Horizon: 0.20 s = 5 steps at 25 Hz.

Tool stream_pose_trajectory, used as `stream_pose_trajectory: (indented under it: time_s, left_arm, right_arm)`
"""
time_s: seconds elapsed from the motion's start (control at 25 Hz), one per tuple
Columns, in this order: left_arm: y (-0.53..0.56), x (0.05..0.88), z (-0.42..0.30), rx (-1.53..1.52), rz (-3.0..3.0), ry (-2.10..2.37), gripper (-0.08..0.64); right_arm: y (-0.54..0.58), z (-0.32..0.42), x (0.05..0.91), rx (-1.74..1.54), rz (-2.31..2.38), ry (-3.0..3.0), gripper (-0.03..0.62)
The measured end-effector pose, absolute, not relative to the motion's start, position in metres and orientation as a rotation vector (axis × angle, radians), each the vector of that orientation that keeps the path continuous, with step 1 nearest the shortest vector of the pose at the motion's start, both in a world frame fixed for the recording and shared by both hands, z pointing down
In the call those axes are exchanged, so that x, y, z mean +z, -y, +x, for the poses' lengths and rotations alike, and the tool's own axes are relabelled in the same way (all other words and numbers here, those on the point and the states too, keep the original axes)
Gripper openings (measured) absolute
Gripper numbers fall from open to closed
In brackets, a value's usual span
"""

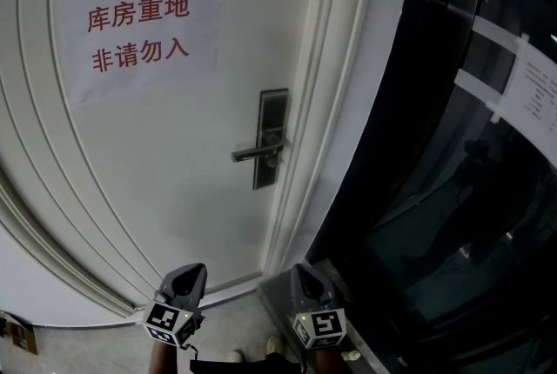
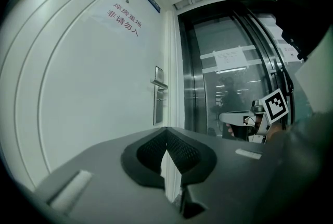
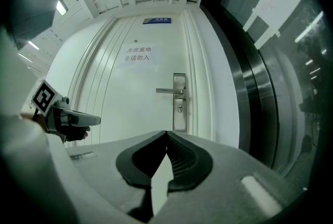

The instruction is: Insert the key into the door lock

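You held left gripper (image 1: 185, 275), right gripper (image 1: 306, 275) side by side, jaws together, empty, well apart from lock plate (image 1: 272, 137) beside door frame (image 1: 348, 103).

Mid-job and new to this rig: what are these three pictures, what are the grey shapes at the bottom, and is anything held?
No robot arm here: a person holds a two-jaw gripper in each hand. The head view looks down on the left gripper and right gripper, facing a white door with a red-lettered sign, a lever handle and a keyhole below it. The other two views ride on the grippers, looking along their grey jaws. Both pairs of jaws are together, with nothing between them. Dark glass stands right of the door.
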<state>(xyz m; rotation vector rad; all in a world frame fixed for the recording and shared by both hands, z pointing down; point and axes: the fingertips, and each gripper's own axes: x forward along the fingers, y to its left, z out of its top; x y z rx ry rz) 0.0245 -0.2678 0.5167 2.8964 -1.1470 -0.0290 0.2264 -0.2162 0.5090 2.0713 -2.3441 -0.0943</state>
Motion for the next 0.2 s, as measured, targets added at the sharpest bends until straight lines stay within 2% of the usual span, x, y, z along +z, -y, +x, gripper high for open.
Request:
stream_pose_trajectory:
  time_s: [0.2]
  left_arm:
    - [0.2659, 0.5177, 0.0236, -0.016, 2.896, 1.147, 0.003]
  right_arm:
    - [0.2135, 0.2233, 0.5059, -0.111, 2.063, 2.343, 0.002]
